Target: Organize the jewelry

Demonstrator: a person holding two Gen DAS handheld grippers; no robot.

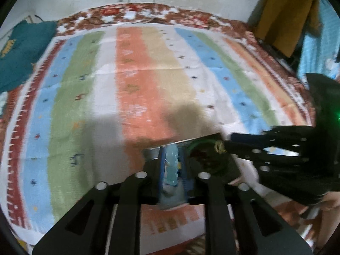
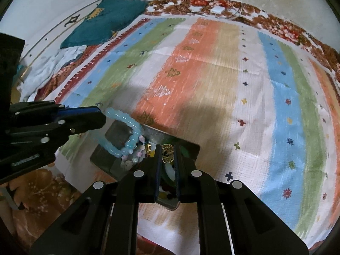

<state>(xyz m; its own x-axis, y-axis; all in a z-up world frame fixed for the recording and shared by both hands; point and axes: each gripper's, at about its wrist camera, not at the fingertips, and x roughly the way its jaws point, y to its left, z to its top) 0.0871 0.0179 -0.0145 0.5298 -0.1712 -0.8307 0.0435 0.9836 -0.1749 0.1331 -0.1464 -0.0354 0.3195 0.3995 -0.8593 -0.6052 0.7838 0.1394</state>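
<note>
A metal tray of mixed jewelry lies on the striped cloth; it also shows in the left wrist view. My left gripper is shut on a pale blue bead bracelet and holds it above the tray. In the right wrist view the left gripper comes in from the left with the bracelet hanging from it. My right gripper is shut on a gold ornament over the tray. It shows in the left wrist view with the gold ornament.
The striped cloth covers a bed with a floral border. A teal cushion and a pale cloth lie at the far left. A yellow garment hangs at the right.
</note>
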